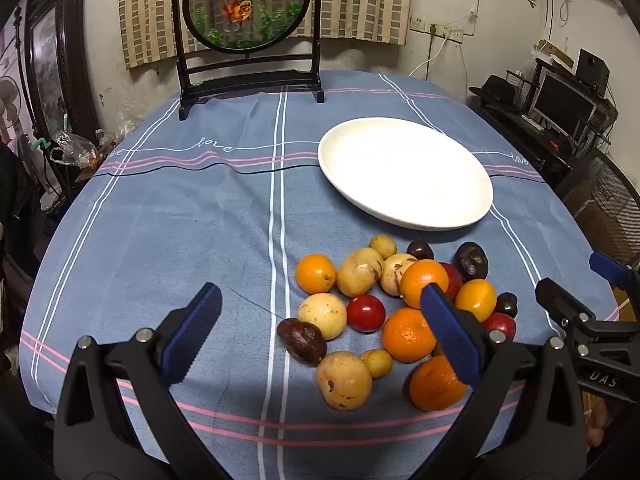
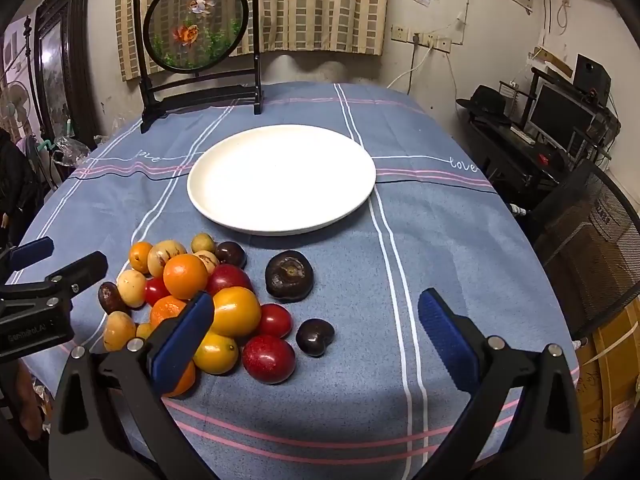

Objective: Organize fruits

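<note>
On a blue-clothed desk [image 2: 440,240], both the left gripper [image 1: 320,320] and right gripper [image 2: 316,332] are hovering wide and empty over piled fruit [image 2: 224,304], likely bound for the bare white plate [image 2: 280,178].

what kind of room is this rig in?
Probably a lived-in home room, not a lab. A table under a blue striped tablecloth holds a goldfish screen; a curtain hangs behind, and a desk with a monitor stands to one side.

Place: a lived-in home room.
Evidence, 12 o'clock: curtained window [image 1: 360,0], goldfish screen [image 1: 246,12] on clothed table [image 1: 160,220].
Evidence, 2 o'clock: computer desk [image 1: 560,120] is seen.
</note>
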The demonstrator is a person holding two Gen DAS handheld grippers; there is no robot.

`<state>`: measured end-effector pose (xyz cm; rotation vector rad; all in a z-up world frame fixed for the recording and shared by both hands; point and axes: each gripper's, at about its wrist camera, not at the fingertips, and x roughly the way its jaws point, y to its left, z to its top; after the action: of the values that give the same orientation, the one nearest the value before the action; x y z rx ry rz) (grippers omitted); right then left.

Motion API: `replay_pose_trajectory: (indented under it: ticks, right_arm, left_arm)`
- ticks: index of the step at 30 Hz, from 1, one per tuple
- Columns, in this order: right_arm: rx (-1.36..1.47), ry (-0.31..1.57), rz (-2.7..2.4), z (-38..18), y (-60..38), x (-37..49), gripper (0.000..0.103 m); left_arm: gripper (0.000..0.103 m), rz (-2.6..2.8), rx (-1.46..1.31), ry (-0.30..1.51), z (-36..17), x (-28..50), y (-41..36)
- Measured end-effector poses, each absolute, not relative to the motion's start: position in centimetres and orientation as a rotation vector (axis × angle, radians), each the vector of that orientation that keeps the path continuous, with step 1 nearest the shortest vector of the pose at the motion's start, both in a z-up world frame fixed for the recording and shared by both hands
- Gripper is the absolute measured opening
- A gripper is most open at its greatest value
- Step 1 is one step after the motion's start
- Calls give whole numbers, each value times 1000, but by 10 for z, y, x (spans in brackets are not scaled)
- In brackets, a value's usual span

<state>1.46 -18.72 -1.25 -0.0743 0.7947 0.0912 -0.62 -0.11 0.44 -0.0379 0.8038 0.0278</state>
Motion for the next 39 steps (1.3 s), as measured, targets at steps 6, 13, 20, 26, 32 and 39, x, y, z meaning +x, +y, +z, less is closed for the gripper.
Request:
replay_pose_trajectory:
  ticks: [6,13,20,26,32,39]
  right_arm:
    - [-67,791,87,-11,-190,13,102]
    - [-65,791,104,-11,-189,10,102]
    - [-56,798,105,-10,-190,12,102]
    - [-54,802,108,-10,-190,12,102]
    - [-54,800,109,-10,-189,11,102]
    - [-54,801,109,-10,-189,11,102]
  left_arm:
    - [101,31,-45,802,0,-2,4]
    - [101,33,-44,800,1,-4,4]
    - [101,33,-47,802,1,-6,4]
    - [101,30,-47,803,1,-6,4]
    - [101,28,-49,805,-1,-5,4]
    - [101,28,-50,805,-1,-5,4]
